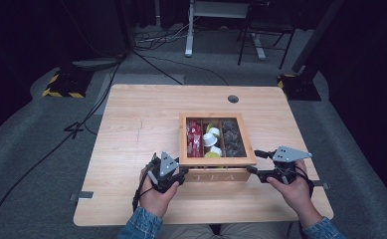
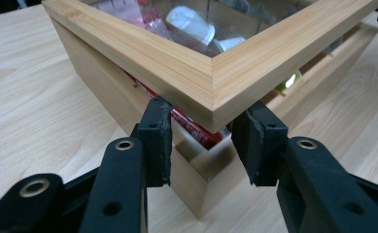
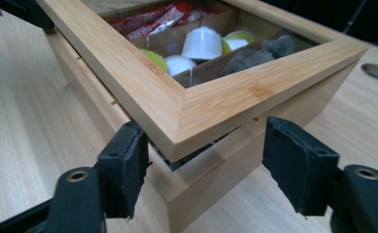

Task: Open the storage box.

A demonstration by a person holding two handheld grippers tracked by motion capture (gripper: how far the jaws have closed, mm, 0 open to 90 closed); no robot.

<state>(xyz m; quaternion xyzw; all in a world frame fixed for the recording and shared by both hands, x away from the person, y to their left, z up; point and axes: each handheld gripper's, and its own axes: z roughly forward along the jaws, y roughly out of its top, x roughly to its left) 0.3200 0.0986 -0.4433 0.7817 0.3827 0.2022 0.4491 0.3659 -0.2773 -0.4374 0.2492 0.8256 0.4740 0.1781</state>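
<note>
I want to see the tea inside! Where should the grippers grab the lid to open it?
Grip the lid by its two near corners, from the person's side. In both gripper views the wooden frame sits slightly raised and juts past the tea box, so jaws probably fit around each corner there.
</note>
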